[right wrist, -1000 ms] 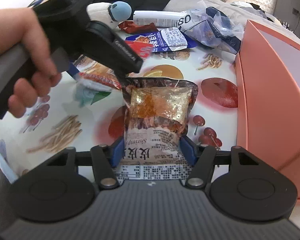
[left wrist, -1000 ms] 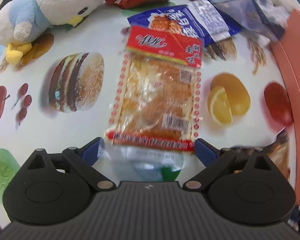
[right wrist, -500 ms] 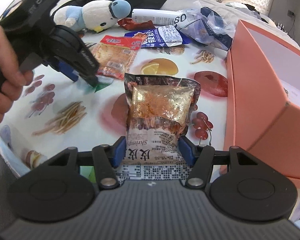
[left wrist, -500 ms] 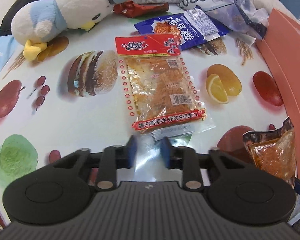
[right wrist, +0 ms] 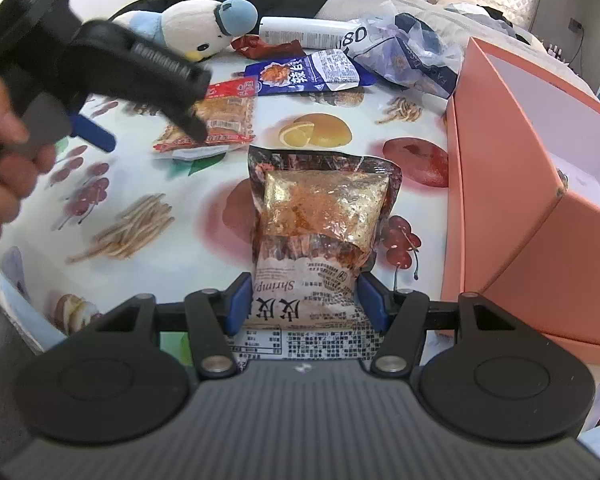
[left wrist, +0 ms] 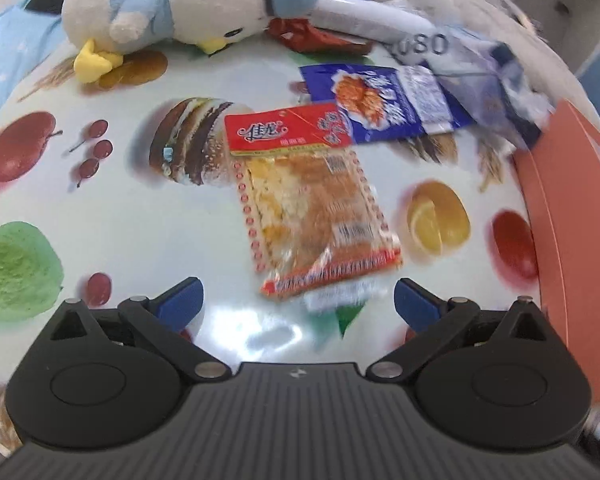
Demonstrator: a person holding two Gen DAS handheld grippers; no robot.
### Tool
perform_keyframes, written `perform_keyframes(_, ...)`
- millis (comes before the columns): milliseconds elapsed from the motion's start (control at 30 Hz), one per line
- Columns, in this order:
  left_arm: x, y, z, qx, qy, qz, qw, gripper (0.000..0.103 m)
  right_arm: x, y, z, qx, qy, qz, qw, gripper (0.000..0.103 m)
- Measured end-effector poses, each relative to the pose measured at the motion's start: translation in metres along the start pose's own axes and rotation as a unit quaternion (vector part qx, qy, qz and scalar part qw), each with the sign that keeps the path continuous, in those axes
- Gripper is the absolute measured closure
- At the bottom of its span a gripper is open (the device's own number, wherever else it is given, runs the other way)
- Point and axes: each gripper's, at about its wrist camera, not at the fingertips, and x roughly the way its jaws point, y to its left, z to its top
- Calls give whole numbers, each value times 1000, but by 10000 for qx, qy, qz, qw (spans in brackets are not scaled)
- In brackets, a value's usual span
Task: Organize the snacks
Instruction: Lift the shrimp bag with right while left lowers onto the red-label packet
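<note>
My left gripper is open and empty, its blue pads wide apart just short of the near end of a red-and-clear snack pack that lies flat on the table. This pack also shows in the right wrist view, under the left gripper. My right gripper is shut on a brown shrimp snack bag, held above the table. A blue snack packet lies behind the red pack. The open pink box stands at the right.
A plush bird lies at the back left. A red wrapper, a white tube and a crumpled plastic bag lie at the back. The tablecloth has printed food pictures.
My left gripper was shut at the red pack's near end half a second ago; now it is open and has shifted left. The right gripper still holds the shrimp bag.
</note>
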Motion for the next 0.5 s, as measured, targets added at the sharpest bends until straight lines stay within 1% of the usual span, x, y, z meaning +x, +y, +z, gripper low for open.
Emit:
perform_keyframes(33, 5, 0, 5, -173, 51, 54, 9998, 0, 1, 0, 0, -5, -1, -2, 10000, 43)
perform_keyframes(100, 13, 2, 16, -699, 192, 96, 9973, 0, 2, 1, 0, -11, 7, -3, 10000, 43)
perform_keyframes(133, 16, 2, 21, -971, 241, -22, 9950, 0, 2, 1, 0, -33, 0, -13, 10000, 43)
perform_keyframes(200, 23, -1, 30, -1161, 320, -197, 9925, 0, 0, 2, -1, -98, -21, -57, 9999, 43)
perform_keyframes(333, 36, -18, 46, -992, 418, 151, 9941, 0, -1, 2, -2, -135, -27, -78, 9999, 43)
perform_keyframes(433, 49, -32, 49, -682, 588, 443, 9950, 0, -2, 1, -3, -141, -38, -71, 9999, 43)
perform_keyframes(500, 56, -41, 49, -414, 633, 784, 9940, 0, -2, 1, -3, -148, -45, -67, 9999, 43)
